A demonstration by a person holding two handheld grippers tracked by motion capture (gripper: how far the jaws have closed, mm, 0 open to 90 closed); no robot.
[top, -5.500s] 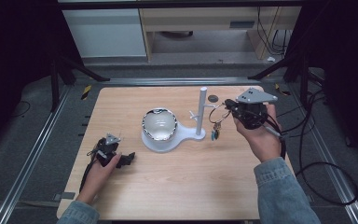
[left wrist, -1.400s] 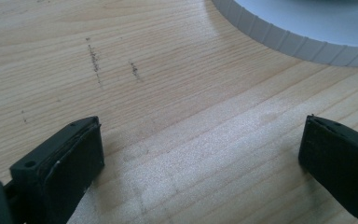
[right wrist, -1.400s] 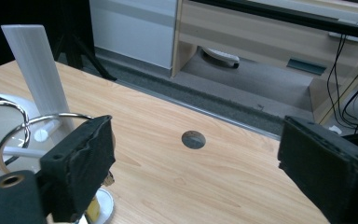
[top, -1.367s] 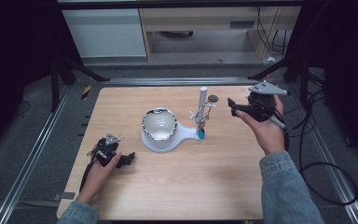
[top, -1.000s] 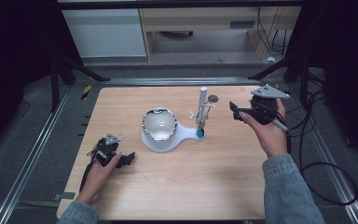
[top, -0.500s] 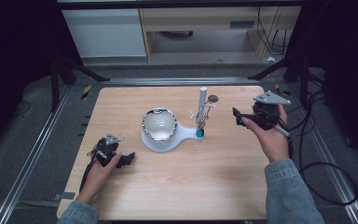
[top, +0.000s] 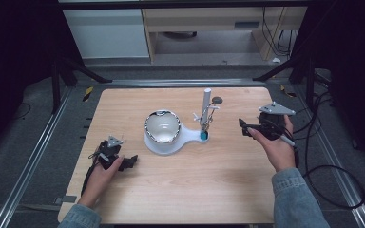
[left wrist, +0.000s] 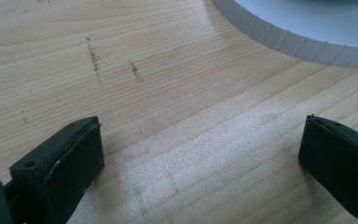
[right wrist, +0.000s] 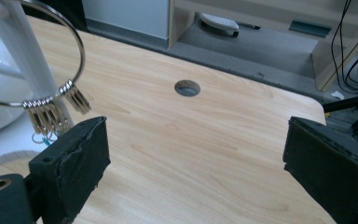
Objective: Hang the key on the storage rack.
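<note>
Right gripper (top: pixel 245 126) at right of the high view, held above the wooden table (top: pixel 180 190), jaws spread wide, nothing between them. Left gripper (top: pixel 129 161) at lower left, low over the table, jaws also wide apart and empty. White stand (top: pixel 171 142) sits at frame centre with a shiny bowl (top: pixel 162 126) on it and an upright post (top: pixel 206 105). Key ring (right wrist: pixel 51 56) with small keys (right wrist: pixel 51 114) hangs on the post, upper left of the right gripper view. Round hole (right wrist: pixel 187 87) in the tabletop beyond.
</note>
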